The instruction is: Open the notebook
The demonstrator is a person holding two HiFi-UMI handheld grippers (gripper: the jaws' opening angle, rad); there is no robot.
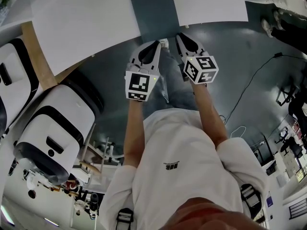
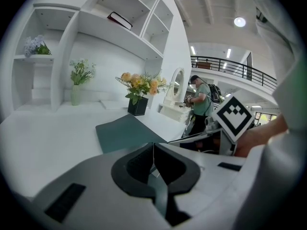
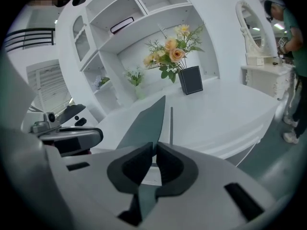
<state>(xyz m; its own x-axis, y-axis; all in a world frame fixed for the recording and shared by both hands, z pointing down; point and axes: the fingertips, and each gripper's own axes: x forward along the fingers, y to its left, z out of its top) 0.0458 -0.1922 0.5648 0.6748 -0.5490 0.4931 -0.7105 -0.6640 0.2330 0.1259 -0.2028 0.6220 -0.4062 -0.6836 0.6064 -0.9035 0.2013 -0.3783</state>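
Note:
A dark teal notebook [image 1: 153,11] lies flat and closed on the white table [image 1: 86,18], and both grippers are at its near edge. In the right gripper view the cover [image 3: 144,123] runs straight down into my right gripper [image 3: 154,147], whose jaws are closed on the cover's near edge. My left gripper [image 2: 153,150] has its jaws together just in front of the notebook [image 2: 124,133]. Only a thin pale line shows between its pads, and I cannot tell if anything is pinched there. In the head view the left gripper [image 1: 158,43] and the right gripper [image 1: 179,35] sit side by side.
A dark vase of flowers [image 2: 138,104] stands just behind the notebook's far corner. White wall shelves [image 3: 124,13] rise behind the table. A person [image 2: 200,102] stands at a mirror stand off to the right. White machines [image 1: 53,128] stand on the floor to my left, and a cable [image 1: 249,90] lies on the floor to my right.

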